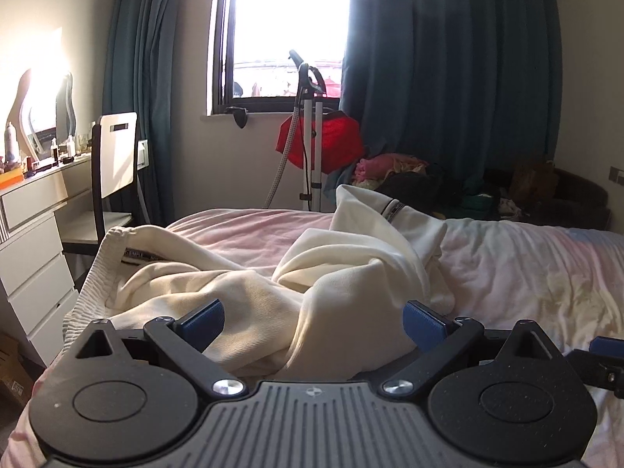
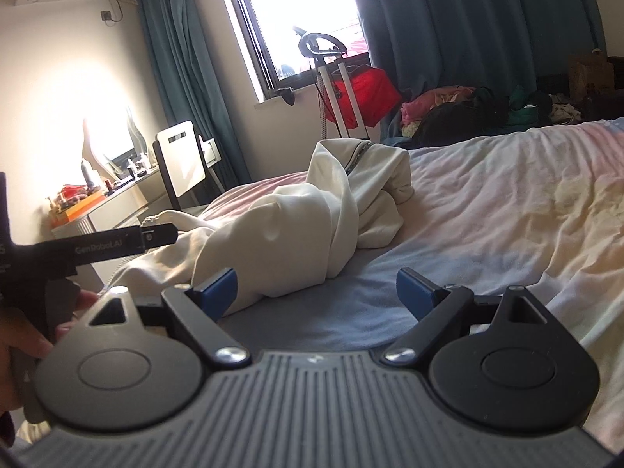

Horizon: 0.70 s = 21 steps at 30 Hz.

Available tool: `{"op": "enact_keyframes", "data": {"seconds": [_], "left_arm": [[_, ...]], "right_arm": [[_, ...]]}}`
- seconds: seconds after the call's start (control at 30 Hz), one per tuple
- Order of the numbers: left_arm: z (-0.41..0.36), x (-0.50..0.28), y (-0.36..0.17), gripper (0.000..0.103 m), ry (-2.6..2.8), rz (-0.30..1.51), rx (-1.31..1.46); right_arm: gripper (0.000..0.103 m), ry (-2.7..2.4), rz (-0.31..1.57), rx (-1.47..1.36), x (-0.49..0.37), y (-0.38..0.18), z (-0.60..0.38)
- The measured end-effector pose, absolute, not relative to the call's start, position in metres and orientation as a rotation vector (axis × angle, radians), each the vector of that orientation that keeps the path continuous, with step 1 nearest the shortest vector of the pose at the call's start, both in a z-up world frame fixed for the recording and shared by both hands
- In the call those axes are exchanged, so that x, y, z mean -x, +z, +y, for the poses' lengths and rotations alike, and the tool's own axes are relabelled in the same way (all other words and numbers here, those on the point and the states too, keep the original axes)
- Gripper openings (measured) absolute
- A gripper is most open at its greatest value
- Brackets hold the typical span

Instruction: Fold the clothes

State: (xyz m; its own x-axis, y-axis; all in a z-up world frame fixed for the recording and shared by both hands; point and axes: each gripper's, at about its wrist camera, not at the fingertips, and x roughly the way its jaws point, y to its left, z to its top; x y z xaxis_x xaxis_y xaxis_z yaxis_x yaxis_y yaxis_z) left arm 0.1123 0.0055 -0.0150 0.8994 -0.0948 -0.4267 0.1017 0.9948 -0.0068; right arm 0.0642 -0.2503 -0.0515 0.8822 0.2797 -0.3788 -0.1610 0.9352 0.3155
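Note:
A cream garment (image 1: pixel 241 292) lies crumpled on the bed (image 1: pixel 526 273), with its elastic waistband (image 1: pixel 97 273) at the left. My left gripper (image 1: pixel 314 325) is open, its blue-padded jaws spread wide just over the near fold of the cloth, gripping nothing. In the right wrist view the same garment (image 2: pixel 304 226) is heaped ahead and to the left. My right gripper (image 2: pixel 316 292) is open and empty over bare sheet (image 2: pixel 351 300), its left pad close to the cloth's edge. The left gripper's body (image 2: pixel 97 249) shows at the left of that view.
A white dresser (image 1: pixel 35 241) with bottles and a chair (image 1: pixel 117 156) stand left of the bed. A garment steamer (image 1: pixel 312 124) with a red item stands by the window. A clothes pile (image 1: pixel 409 175) lies beyond the bed's far edge.

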Motion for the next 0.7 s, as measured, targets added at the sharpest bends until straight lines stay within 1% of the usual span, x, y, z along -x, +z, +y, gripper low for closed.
{"op": "enact_keyframes", "data": {"seconds": [0.17, 0.3, 0.37, 0.5, 0.6, 0.7], "left_arm": [[0.027, -0.129, -0.03, 0.099, -0.083, 0.473, 0.0], [0.045, -0.143, -0.047, 0.099, -0.083, 0.518, 0.042], [0.054, -0.15, -0.055, 0.099, -0.071, 0.544, 0.068], [0.061, -0.166, -0.081, 0.099, -0.062, 0.65, 0.133], [0.055, -0.177, -0.102, 0.099, -0.104, 0.743, 0.124], [0.055, -0.184, -0.112, 0.099, -0.109, 0.768, 0.142]], "right_arm": [[0.091, 0.283, 0.482, -0.248, -0.133, -0.043, -0.22], [0.09, 0.341, 0.473, -0.074, -0.211, -0.029, -0.164], [0.09, 0.366, 0.503, 0.006, -0.255, -0.027, -0.132], [0.09, 0.357, 0.577, 0.134, -0.338, -0.032, -0.081], [0.09, 0.314, 0.631, 0.251, -0.386, -0.045, -0.053], [0.09, 0.28, 0.715, 0.314, -0.417, -0.065, -0.044]]}}
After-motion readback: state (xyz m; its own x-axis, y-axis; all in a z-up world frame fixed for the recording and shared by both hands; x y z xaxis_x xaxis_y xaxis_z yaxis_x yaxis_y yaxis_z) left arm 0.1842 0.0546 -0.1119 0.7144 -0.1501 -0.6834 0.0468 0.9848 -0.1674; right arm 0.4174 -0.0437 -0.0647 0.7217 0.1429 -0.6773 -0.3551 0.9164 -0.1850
